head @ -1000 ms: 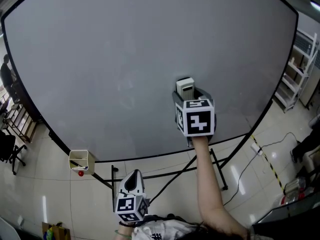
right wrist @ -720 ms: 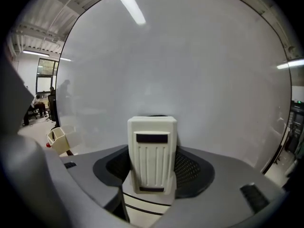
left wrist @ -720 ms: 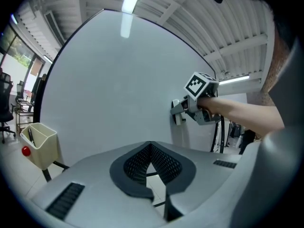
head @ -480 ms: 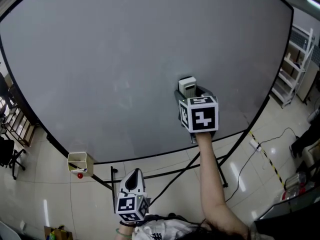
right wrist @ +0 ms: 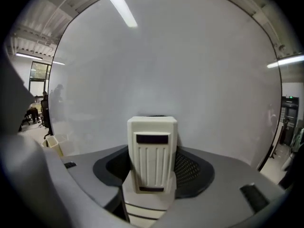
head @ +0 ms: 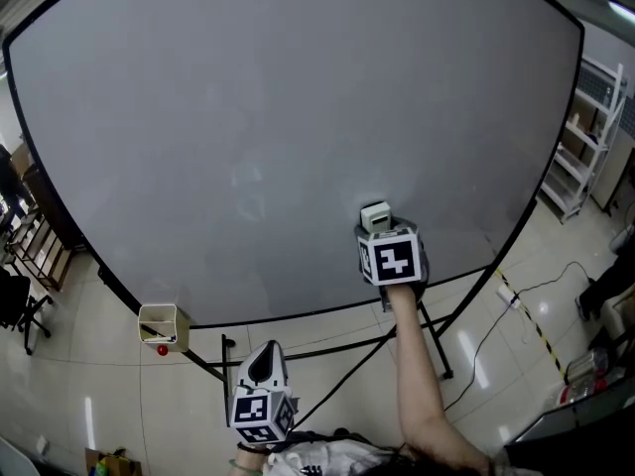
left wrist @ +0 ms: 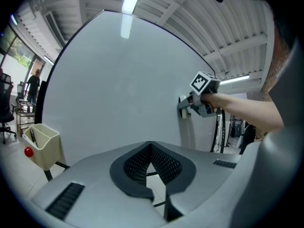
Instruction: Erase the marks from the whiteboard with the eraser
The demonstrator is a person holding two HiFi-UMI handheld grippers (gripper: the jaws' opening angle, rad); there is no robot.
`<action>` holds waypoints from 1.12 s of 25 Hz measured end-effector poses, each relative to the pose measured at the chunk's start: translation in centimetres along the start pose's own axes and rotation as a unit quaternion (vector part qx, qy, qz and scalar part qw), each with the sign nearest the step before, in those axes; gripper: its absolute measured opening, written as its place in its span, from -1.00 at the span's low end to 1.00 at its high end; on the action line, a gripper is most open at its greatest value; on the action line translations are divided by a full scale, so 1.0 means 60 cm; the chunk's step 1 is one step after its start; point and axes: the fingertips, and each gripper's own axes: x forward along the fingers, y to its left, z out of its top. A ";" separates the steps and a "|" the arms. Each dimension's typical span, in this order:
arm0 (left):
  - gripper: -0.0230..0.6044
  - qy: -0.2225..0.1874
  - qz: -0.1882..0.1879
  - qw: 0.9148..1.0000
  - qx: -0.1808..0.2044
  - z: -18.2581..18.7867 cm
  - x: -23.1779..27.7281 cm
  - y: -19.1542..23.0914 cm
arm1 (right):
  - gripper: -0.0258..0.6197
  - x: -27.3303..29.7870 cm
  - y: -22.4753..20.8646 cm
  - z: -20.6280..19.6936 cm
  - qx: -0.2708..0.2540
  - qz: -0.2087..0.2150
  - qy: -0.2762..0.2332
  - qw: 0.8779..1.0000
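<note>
The right gripper (head: 377, 231) is held out at the end of a bare, outstretched forearm (head: 417, 365), its jaws clamped on an eraser (right wrist: 152, 153) that stands upright between them. The left gripper (head: 264, 360) is held low, close to the body, its jaws brought together with nothing between them.

The right gripper (head: 376, 230) holds the eraser (head: 374, 215) against the whiteboard (head: 248, 117).

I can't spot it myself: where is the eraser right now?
In the head view, the eraser sits in the right tool, against the lower right of the whiteboard, just above its bottom edge.
</note>
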 end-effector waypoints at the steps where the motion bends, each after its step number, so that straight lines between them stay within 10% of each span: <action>1: -0.96 -0.001 -0.002 1.000 0.001 0.000 0.000 0.000 | -0.06 -0.018 -0.007 0.044 -0.001 -0.001 -0.025 1.000; 7: -0.96 0.001 -0.018 1.000 -0.002 -0.008 0.000 -0.007 | -0.06 -0.128 -0.040 0.273 -0.017 -0.023 -0.142 0.989; 16: -0.96 -0.007 -0.010 1.000 -0.007 0.003 0.005 0.005 | -0.06 -0.030 0.021 0.060 -0.062 0.018 0.016 0.998; 23: -0.96 0.001 -0.031 1.000 -0.004 -0.005 0.020 -0.017 | -0.06 -0.140 0.006 0.319 -0.120 0.002 -0.082 0.989; 28: -0.96 0.005 -0.035 0.999 -0.008 -0.013 0.021 -0.018 | -0.06 -0.113 0.031 0.239 -0.146 -0.010 -0.007 0.989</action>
